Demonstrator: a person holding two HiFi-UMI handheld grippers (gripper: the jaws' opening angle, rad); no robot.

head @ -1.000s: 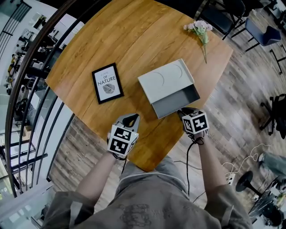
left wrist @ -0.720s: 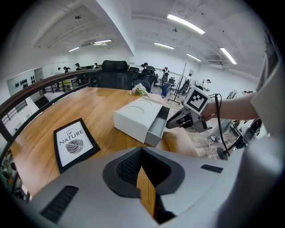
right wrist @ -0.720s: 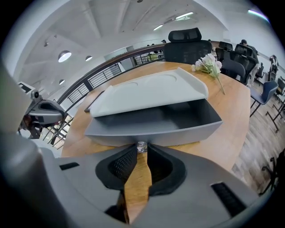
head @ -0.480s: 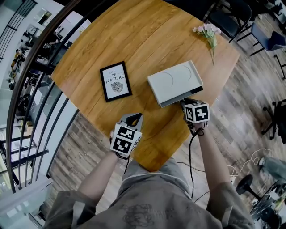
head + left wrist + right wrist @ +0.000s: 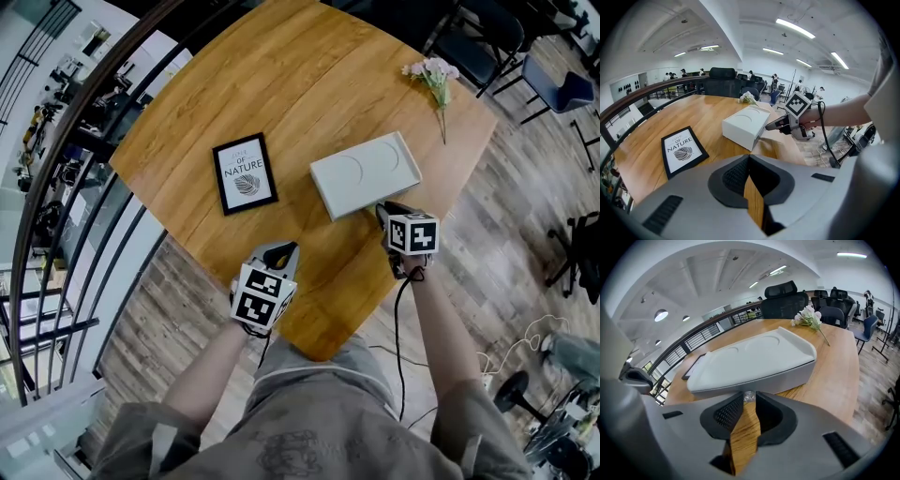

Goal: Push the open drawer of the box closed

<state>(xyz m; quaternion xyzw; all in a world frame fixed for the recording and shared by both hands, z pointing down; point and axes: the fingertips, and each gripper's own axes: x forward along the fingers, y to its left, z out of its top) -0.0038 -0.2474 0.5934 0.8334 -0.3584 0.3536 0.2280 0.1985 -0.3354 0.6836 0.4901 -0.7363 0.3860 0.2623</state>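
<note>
**A:** Where's the box?

**B:** The box (image 5: 366,173) lies flat on your table (image 5: 309,84), right of the middle, with a long side turned toward you. Its drawer (image 5: 754,380) is in. The front sits flush with the shell, and only a thin dark seam runs under the top.

**A:** And my right claw?

**B:** Your right claw (image 5: 382,210) is right at the drawer front, low over the wood and pointing away from you. Its jaws stand a little apart and are opening. The small shiny knob (image 5: 748,396) on the drawer sits between their tips.

**A:** The left one?

**B:** Your left claw (image 5: 279,250) hovers over the near edge of the table. It is well apart from the box, off to its left and closer to you. Its jaws are closed tip to tip with nothing in them. Only a wedge of wood shows through the slot behind the tips.

**A:** What else is on the table?

**B:** A black frame (image 5: 245,173) lies flat just left of the box, and its print shows the word "NATURE" over a leaf. A bunch of pale flowers (image 5: 431,73) lies at the far right edge, well beyond the box. Past the table's far side stand dark office chairs (image 5: 787,298).
</note>
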